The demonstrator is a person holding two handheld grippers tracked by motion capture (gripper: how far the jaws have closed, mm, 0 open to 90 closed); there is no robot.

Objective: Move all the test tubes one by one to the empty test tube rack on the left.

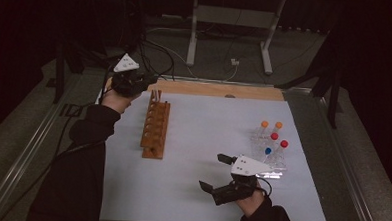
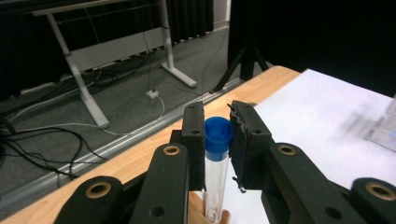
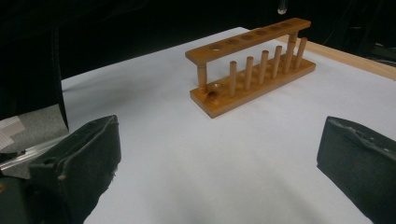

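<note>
Jaws of the left gripper (image 2: 217, 140) are clamped on a clear tube with a blue cap (image 2: 218, 133), which stands upright between them at the centre of the left gripper view. In the high view this gripper (image 1: 148, 79) sits at the upper left, just beyond the far end of the wooden rack (image 1: 155, 128). The right gripper (image 1: 215, 172), at the lower right, is spread wide and holds nothing; capped tubes (image 1: 272, 139) stand behind it.
</note>
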